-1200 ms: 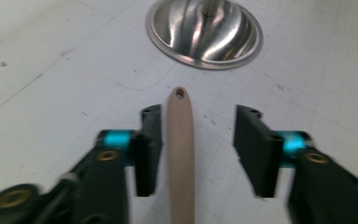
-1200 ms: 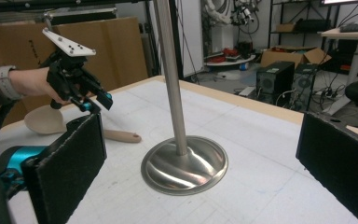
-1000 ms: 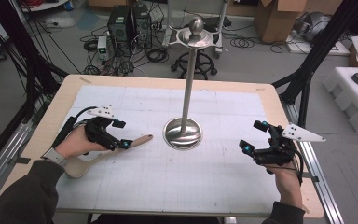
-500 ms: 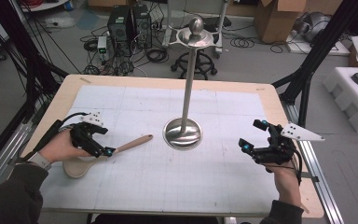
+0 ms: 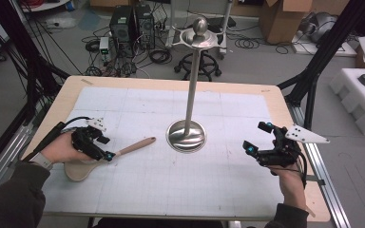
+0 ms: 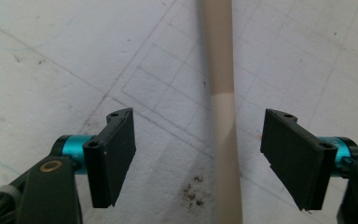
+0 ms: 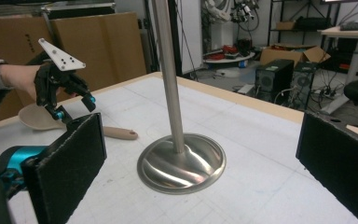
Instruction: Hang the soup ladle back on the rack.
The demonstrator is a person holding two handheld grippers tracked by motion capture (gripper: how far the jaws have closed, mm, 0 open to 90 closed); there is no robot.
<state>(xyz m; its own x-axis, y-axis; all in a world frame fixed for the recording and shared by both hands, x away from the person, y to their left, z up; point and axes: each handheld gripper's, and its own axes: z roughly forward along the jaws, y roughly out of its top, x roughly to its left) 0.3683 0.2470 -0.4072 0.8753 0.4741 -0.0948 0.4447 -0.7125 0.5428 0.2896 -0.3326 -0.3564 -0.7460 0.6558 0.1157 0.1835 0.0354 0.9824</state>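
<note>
At the far left I have the left gripper [image 5: 105, 153] low over the worktop [image 5: 138, 95], well to the left of the metal stand [image 5: 187, 135]. Its jaws sit astride the handle of the wooden spoon [image 5: 132, 147]. In the left gripper view the handle [image 6: 223, 116] runs up the middle between the two black pads [image 6: 116, 154], with clear worktop showing on either side of it. The jaws have just been closing, yet they are not pressing on the wood; I'd call them roughly two-thirds open, holding nothing.

The spoon lies flat on the worktop, left of the stand. Its bowl is nearest my left hand [image 5: 62, 148] and partly under it, and its handle points toward the stand's base, the tip stopping a little short of it. In the right gripper view the spoon [image 7: 116, 133] shows beyond that gripper's own left pad, with the left gripper [image 7: 70, 109] above it.

The stand is in the middle of the worktop: a round shiny base, a thin upright pole, and a dish with a ball on top.

To the right of the stand, near the worktop's right edge, I hold the right gripper [image 5: 259, 140]. Its jaws are wide open and empty, aimed at the stand's base [image 7: 182, 163].

I can read no brand, label or writing anywhere; the worktop's white sheet carries a faint pencilled grid.
</note>
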